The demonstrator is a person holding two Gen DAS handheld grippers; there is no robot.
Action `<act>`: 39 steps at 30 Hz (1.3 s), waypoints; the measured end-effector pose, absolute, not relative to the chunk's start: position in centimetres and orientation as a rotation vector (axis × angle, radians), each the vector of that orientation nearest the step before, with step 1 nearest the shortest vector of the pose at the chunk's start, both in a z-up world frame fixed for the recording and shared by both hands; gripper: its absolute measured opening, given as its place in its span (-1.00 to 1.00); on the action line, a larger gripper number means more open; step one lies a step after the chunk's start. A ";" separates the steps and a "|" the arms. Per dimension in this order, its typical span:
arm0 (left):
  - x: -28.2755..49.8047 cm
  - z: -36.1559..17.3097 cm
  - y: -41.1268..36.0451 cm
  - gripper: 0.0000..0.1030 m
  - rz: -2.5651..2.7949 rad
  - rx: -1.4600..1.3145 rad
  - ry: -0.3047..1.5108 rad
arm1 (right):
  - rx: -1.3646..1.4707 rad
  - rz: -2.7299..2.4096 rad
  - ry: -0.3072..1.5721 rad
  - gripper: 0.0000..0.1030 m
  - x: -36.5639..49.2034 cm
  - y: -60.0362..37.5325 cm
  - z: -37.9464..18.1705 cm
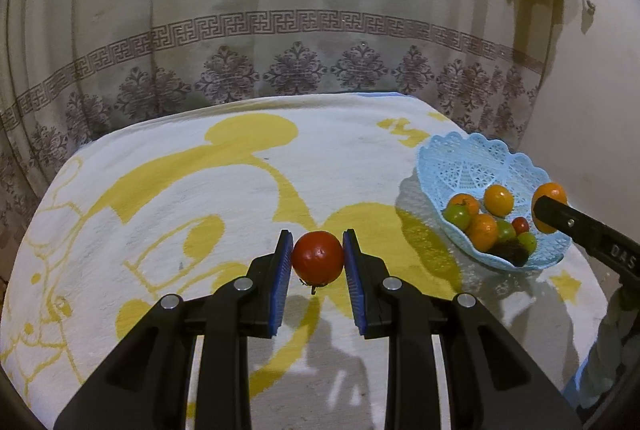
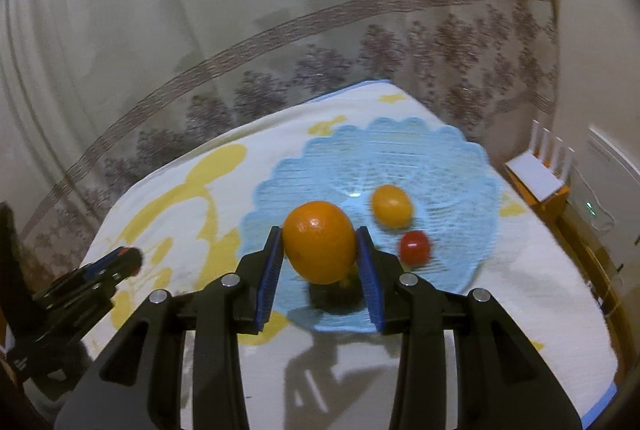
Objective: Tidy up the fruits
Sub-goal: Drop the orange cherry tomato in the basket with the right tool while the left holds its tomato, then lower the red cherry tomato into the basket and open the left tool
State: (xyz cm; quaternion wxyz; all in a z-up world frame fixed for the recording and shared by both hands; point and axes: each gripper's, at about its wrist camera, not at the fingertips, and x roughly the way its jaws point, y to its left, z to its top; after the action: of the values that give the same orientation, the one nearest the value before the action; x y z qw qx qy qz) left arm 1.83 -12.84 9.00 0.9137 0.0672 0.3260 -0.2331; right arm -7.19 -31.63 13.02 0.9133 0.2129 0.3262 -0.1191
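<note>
My left gripper (image 1: 317, 258) is shut on a red tomato (image 1: 318, 256) and holds it above the towel. A light blue lace basket (image 1: 472, 166) stands at the right with several oranges, green fruits and a small red one inside. My right gripper (image 2: 319, 250) is shut on an orange (image 2: 320, 242) and holds it over the basket (image 2: 400, 150). In the left wrist view that orange (image 1: 550, 204) shows at the basket's right rim. An orange (image 2: 392, 206) and a small red fruit (image 2: 415, 247) lie in the basket below.
A white towel with a yellow cartoon print (image 1: 200, 190) covers the table. A patterned curtain (image 1: 280, 30) hangs behind. A small white and orange chair (image 2: 540, 178) stands beyond the table's right edge. The left gripper also shows in the right wrist view (image 2: 128, 262).
</note>
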 end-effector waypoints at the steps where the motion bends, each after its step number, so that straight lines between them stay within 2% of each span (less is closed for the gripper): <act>1: 1.8 9.0 -13.2 -0.49 -0.485 0.142 0.674 | 0.444 -0.260 0.674 -0.26 -7.2 -32.3 12.8; 16: 1.3 9.2 -15.6 -0.49 -0.524 0.159 0.689 | 0.428 -0.257 0.702 -0.25 -4.8 -34.0 11.5; 20: 1.5 9.5 -15.9 -0.49 -0.530 0.161 0.689 | 0.439 -0.259 0.675 -0.04 -5.2 -34.4 11.7; 39: 1.1 10.1 -19.6 -0.49 -0.642 0.167 0.704 | 0.426 -0.366 0.602 -0.04 -9.9 -36.9 12.6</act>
State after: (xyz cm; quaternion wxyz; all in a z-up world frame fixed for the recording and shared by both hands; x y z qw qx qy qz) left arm 1.08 -19.60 10.09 0.8853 0.0804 0.3382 -0.3087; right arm -9.88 -36.91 12.58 0.9164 0.2073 0.2926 -0.1777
